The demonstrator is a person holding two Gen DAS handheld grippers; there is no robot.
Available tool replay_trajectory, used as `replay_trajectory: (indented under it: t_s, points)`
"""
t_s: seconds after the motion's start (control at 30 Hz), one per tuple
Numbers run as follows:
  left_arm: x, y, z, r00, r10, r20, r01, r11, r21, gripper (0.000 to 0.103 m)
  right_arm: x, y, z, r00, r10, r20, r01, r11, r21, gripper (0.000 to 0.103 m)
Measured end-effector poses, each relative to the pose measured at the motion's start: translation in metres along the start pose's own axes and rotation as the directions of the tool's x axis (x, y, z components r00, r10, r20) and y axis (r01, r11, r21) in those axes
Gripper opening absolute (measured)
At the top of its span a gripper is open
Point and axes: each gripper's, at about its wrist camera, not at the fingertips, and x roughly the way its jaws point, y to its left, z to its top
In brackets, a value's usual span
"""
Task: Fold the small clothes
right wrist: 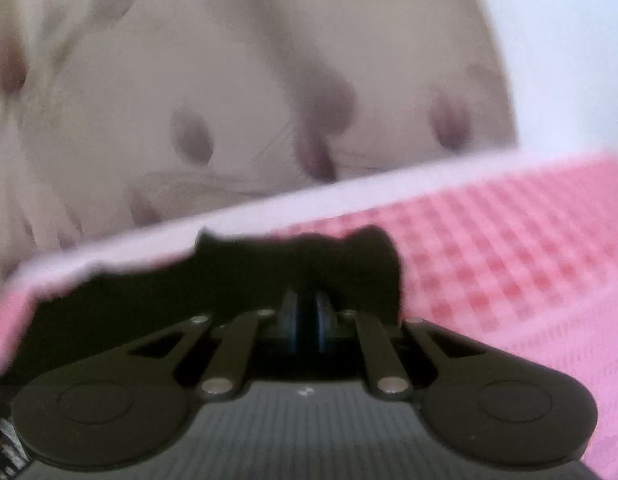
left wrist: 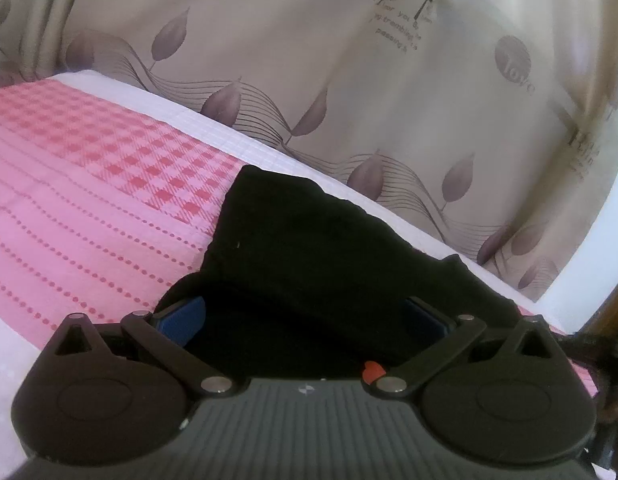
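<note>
The small black cloth garment [left wrist: 309,240] is lying on the pink checked bed cover [left wrist: 89,184], near its white edge. The left gripper [left wrist: 305,320] is keeping its blue-padded fingers [left wrist: 189,318] spread wide, with the garment lying between them. The right gripper [right wrist: 307,320] is pressing its fingers together, pinching the garment's edge.
</note>
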Motion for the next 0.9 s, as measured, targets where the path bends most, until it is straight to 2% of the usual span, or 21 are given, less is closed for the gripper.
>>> replay_trajectory:
  t_s: [0.07, 0.1, 0.13, 0.2, 0.23, 0.27, 0.37, 0.43, 0.5, 0.57, 0.73, 0.8, 0.9]
  points:
    - [0.001, -0.001, 0.001, 1.0, 0.0, -0.001, 0.0, 1.0, -0.001, 0.103, -0.034, -0.027, -0.003, 0.993, 0.105, 0.062, -0.114, 0.979, 0.168, 0.013]
    - [0.002, 0.0, 0.001, 1.0, -0.005, -0.001, 0.005, 1.0, -0.003, 0.103, -0.056, -0.038, -0.009, 0.988, 0.135, 0.079, -0.149, 0.966, 0.211, 0.015]
    - [0.002, 0.0, 0.001, 1.0, -0.011, -0.002, 0.011, 1.0, -0.004, 0.103, -0.075, -0.046, -0.017, 0.985, 0.148, 0.084, -0.163, 0.962, 0.219, 0.022]
    - [0.001, 0.0, 0.002, 0.999, -0.04, -0.017, 0.04, 0.999, 0.0, 0.103, -0.117, -0.058, -0.041, 0.988, 0.148, 0.047, -0.154, 0.97, 0.19, 0.047]
    - [-0.001, -0.001, 0.004, 0.997, -0.073, -0.04, 0.073, 0.997, 0.007, 0.103, -0.134, -0.06, -0.055, 0.99, 0.142, 0.012, -0.142, 0.975, 0.169, 0.071]
    - [-0.007, -0.003, 0.005, 0.992, -0.11, -0.064, 0.111, 0.994, 0.014, 0.103, -0.157, -0.059, -0.071, 0.991, 0.134, -0.023, -0.13, 0.982, 0.135, 0.082]
    - [-0.042, -0.01, -0.002, 0.981, -0.17, -0.09, 0.174, 0.984, 0.043, 0.103, -0.21, -0.052, -0.112, 0.991, 0.096, -0.095, -0.093, 0.995, 0.036, 0.082]
    - [-0.069, -0.011, -0.012, 0.972, -0.202, -0.118, 0.21, 0.976, 0.061, 0.103, -0.241, -0.051, -0.136, 0.99, 0.069, -0.124, -0.068, 0.998, 0.011, 0.082]
    - [-0.096, -0.01, -0.022, 0.961, -0.234, -0.147, 0.249, 0.964, 0.09, 0.103, -0.264, -0.05, -0.157, 0.987, 0.085, -0.134, -0.082, 0.996, 0.022, 0.082]
    - [-0.124, -0.007, -0.033, 0.958, -0.235, -0.165, 0.259, 0.955, 0.146, 0.103, -0.281, -0.045, -0.173, 0.984, 0.114, -0.138, -0.109, 0.993, 0.041, 0.082]
    - [-0.176, 0.015, -0.058, 0.965, -0.189, -0.181, 0.229, 0.945, 0.232, 0.103, -0.279, -0.037, -0.193, 0.979, 0.12, -0.163, -0.113, 0.992, 0.052, 0.082]
    - [-0.189, 0.028, -0.063, 0.966, -0.173, -0.19, 0.214, 0.951, 0.222, 0.103, -0.272, -0.036, -0.195, 0.977, 0.144, -0.155, -0.135, 0.989, 0.067, 0.082]
    - [-0.204, 0.049, -0.065, 0.968, -0.146, -0.205, 0.183, 0.968, 0.173, 0.102, -0.268, -0.026, -0.198, 0.979, 0.121, -0.166, -0.119, 0.993, 0.021, 0.082]
